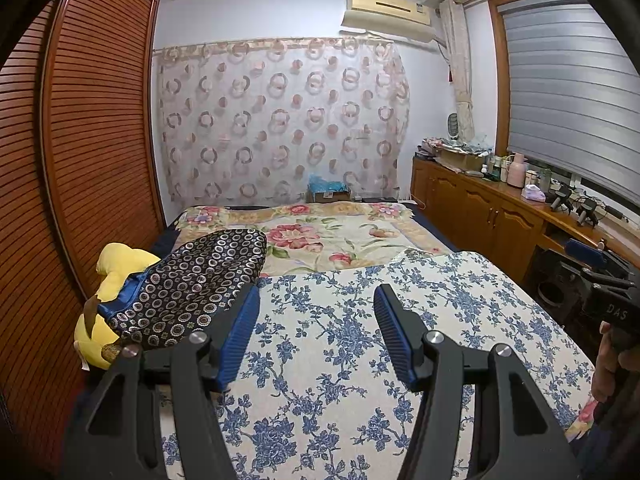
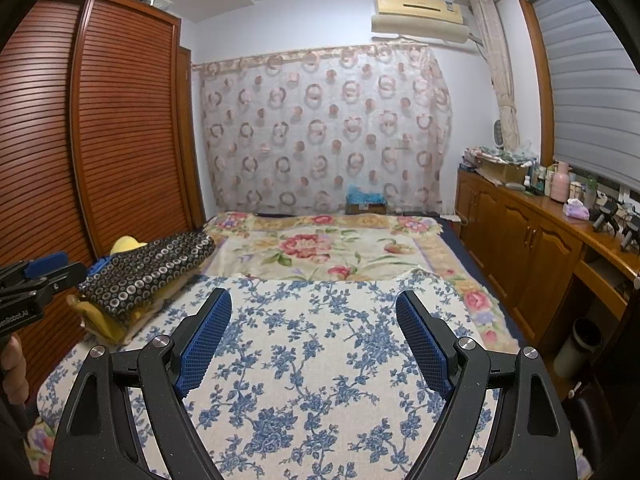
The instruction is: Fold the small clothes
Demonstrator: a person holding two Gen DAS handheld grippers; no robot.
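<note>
Both grippers, left [image 1: 316,328] and right [image 2: 314,336], hover wide, empty; dark garment [image 1: 192,284] at ten o'clock looks light, floppy — pinch a hem.

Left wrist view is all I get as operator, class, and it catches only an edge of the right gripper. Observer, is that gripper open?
Observer: Yes. The right gripper is open, with nothing between its fingers; only the blue-flowered sheet shows beyond them.
Operator: And what holds my left gripper from behind the camera?
Observer: A hand is wrapped round its handle, below the left gripper, at the left edge of the right wrist view.
</note>
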